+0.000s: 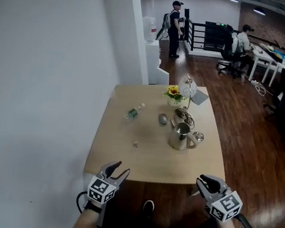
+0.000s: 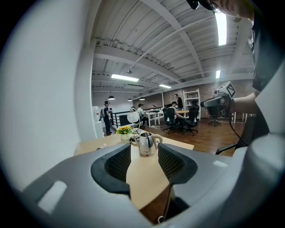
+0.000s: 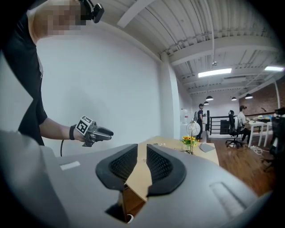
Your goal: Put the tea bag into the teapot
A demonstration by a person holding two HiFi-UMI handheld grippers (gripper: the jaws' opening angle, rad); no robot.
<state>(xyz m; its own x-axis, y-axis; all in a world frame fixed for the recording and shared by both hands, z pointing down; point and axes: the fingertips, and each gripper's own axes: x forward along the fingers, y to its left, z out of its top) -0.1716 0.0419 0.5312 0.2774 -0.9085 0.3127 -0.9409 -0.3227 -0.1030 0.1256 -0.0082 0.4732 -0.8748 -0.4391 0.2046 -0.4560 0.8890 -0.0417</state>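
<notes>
left tongs [image 1: 122, 167]: released, jaws wide apart, nothing between; held off the table's near edge, aimed at the teapot.
right tongs [image 1: 200, 181]: released as well, narrower gap, empty; off the near edge on the right.
tea bag [image 1: 135, 143]: probably the small pale scrap lying flat on the table [image 1: 125, 158], left of the teapot and well apart from both tongs; too small to be sure.
teapot [image 1: 181, 135]: steel, upright, right of centre, spout to the left, handle to the right; cannot tell whether the mouth is open.
lid [image 1: 162, 119]: perhaps the grey round piece just beyond the spout; not certain.
step: nothing picked up yet; fetch the bag first.
approach: come down on the bag with the left tongs, the nearer pair, jaws either side and low to the wood.
grip: pinch the paper body lightly but fully, since a thin flat bag slips from a shallow bite.
carry: lift clear, cross above the spout, release only when over the mouth.
right tongs' job: steady the handle if the pot shifts.
clutter: bottle [image 1: 133, 113] and flowers [image 1: 173, 92] farther back; no need to reach past them.
</notes>
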